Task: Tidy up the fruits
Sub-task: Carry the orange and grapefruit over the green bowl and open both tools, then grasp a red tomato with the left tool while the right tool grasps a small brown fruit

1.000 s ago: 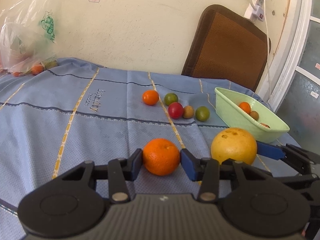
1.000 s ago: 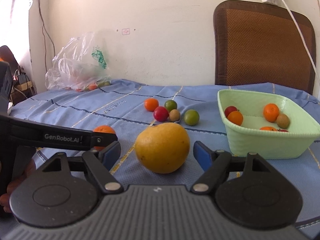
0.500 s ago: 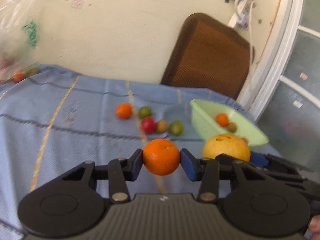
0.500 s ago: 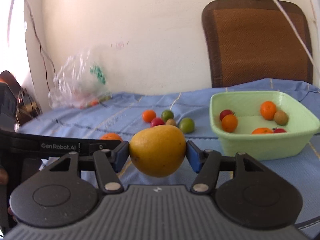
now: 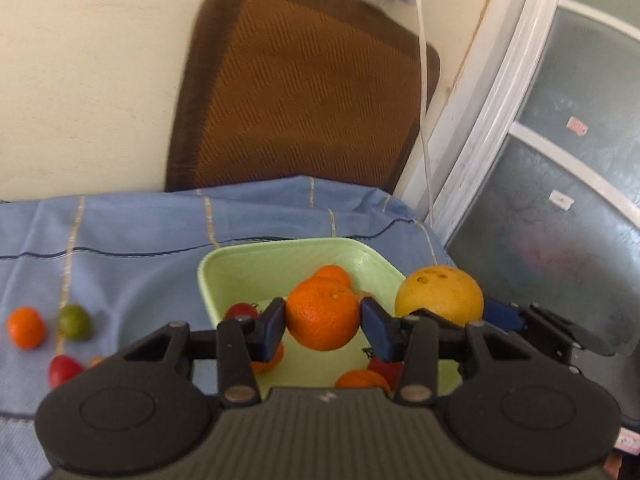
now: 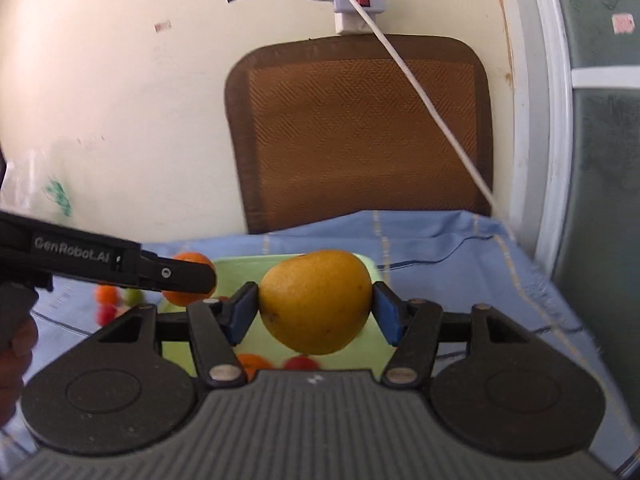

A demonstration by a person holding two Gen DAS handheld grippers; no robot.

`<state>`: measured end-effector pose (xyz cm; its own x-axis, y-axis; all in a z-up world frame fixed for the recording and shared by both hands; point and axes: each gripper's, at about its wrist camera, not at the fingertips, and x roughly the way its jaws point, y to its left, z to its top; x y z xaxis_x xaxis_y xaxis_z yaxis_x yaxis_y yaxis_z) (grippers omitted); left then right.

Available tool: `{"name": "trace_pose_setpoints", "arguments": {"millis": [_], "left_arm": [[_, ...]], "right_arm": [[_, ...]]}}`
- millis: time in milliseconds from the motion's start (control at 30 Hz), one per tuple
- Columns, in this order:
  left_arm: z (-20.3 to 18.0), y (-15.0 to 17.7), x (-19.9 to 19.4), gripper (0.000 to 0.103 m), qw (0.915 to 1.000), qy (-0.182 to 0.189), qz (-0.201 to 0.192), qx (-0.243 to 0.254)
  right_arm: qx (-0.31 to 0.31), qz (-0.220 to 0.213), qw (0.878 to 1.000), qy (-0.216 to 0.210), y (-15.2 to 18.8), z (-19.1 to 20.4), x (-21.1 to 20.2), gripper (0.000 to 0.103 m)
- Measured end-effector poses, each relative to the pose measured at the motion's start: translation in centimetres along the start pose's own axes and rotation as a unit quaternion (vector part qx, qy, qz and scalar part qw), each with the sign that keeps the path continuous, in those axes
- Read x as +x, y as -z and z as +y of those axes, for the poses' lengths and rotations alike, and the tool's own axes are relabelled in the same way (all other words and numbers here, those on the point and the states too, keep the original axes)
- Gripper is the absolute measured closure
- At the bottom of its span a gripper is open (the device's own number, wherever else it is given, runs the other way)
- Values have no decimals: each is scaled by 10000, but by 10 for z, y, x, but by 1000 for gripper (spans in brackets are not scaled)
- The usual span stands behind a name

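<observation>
My left gripper (image 5: pixel 323 322) is shut on an orange (image 5: pixel 322 314) and holds it in the air above the green bowl (image 5: pixel 224 266). My right gripper (image 6: pixel 316 312) is shut on a large yellow citrus fruit (image 6: pixel 316 300), also lifted over the bowl (image 6: pixel 240 264). The yellow fruit also shows in the left wrist view (image 5: pixel 438 294), to the right of the orange. The bowl holds several small orange and red fruits. The orange shows in the right wrist view (image 6: pixel 182 298), partly hidden by the left gripper's arm.
On the blue striped cloth (image 5: pixel 132 232), left of the bowl, lie a small orange (image 5: pixel 25 327), a green fruit (image 5: pixel 74 322) and a red fruit (image 5: pixel 62 370). A brown chair back (image 5: pixel 300 92) stands behind the table. A window frame (image 5: pixel 492 120) is at the right.
Both grippers have lifted their fruits off the cloth and carried them right and forward, over the green bowl. The right gripper closed on the yellow fruit a second ago.
</observation>
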<state>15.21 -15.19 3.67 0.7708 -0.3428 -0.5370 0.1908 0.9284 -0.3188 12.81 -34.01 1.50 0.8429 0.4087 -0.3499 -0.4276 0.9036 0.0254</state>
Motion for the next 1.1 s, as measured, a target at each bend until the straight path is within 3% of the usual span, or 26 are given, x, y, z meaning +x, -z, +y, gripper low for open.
{"name": "trace_pose_setpoints", "arguments": {"millis": [133,400,533,700,833,933,1000,1100], "left_arm": [[4,-2,31,62,9988,33,445,-197],[-7,1,37,60,9992,-133,344,157],[-9,-1,19,60,9997,-177,9,151],[9,-10,-37,60,9973,-172,-694,-152],[44,-6,-91,60,9894,-684,-1209,-434],[69,6,-113,60,9834,-1263,-1209,-494],[84,16,-117,60,9803,-1542,-1090,-570],[105,28,-116,60,9797,-1641,-827,-804]], "right_arm": [[-304,95,9995,-30,4,-2,12,39],[-538,190,9984,0,9,1,22,39],[-494,337,9982,-65,8,1,30,39],[-346,403,9985,-142,11,0,31,38],[-270,72,9995,-130,12,-1,18,38],[-164,-154,9997,-64,8,1,8,38],[-17,-361,9990,-275,1,4,-3,40],[114,-440,9958,-789,-10,19,-17,64]]}}
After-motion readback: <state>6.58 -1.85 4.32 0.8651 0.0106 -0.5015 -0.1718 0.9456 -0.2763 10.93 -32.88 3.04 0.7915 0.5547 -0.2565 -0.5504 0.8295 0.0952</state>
